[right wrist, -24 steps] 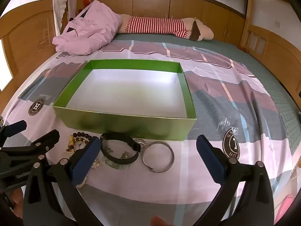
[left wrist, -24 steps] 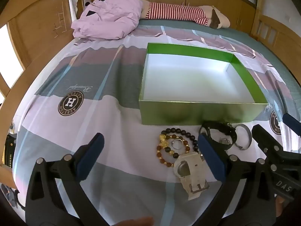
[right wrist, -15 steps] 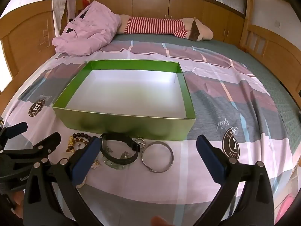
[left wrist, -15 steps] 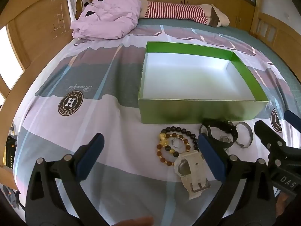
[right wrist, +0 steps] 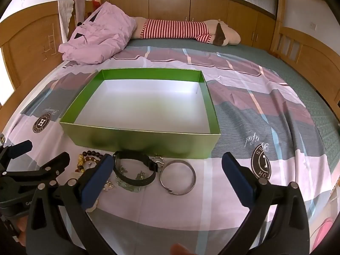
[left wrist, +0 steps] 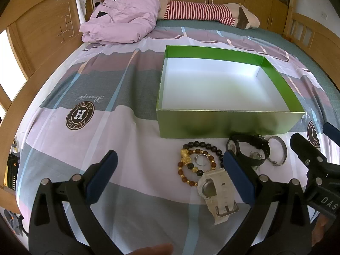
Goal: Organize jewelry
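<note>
Both tools wide apart above jewelry [right wrist: 136, 173]

Both views are bright with even daylight. In the left wrist view a window [left wrist: 8, 68] at the left edge is blown out to white. Soft, faint shadows lie on the bedsheet [left wrist: 127, 144]. The green box [right wrist: 144, 136] has a glossy near wall with blurred dark reflections, and its white floor glares mildly. Fisheye distortion bends the wooden bed frame [right wrist: 27, 42] and darkens the corners. Focus is sharp.
</note>
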Available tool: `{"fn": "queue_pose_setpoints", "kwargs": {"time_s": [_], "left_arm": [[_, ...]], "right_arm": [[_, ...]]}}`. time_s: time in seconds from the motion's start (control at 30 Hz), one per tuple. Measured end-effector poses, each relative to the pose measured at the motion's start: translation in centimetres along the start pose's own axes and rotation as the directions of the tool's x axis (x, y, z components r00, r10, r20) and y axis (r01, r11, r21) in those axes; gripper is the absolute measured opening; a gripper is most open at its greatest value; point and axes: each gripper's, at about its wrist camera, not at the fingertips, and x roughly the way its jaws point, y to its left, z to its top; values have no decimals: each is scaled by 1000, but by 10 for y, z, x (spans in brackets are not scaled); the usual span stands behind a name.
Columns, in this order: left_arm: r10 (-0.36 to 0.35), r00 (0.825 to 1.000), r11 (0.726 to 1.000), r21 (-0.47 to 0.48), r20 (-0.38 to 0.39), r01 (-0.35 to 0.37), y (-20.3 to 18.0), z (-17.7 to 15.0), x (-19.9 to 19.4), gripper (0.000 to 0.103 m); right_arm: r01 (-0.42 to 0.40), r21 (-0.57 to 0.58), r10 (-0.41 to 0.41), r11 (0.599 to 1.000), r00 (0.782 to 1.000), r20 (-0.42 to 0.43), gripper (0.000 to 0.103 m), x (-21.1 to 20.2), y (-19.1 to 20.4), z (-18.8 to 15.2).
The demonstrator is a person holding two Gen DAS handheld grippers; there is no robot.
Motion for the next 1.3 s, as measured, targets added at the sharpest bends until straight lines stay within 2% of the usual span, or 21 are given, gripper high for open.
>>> {"fn": "queue_pose_setpoints", "kwargs": {"time_s": [1.3], "left_arm": [[3, 1000, 1000, 6, -6, -3, -3, -1, 2, 101]], "right_arm": [[-4, 5, 4, 1000, 1000, 5, 102, -5, 0, 3]]}}
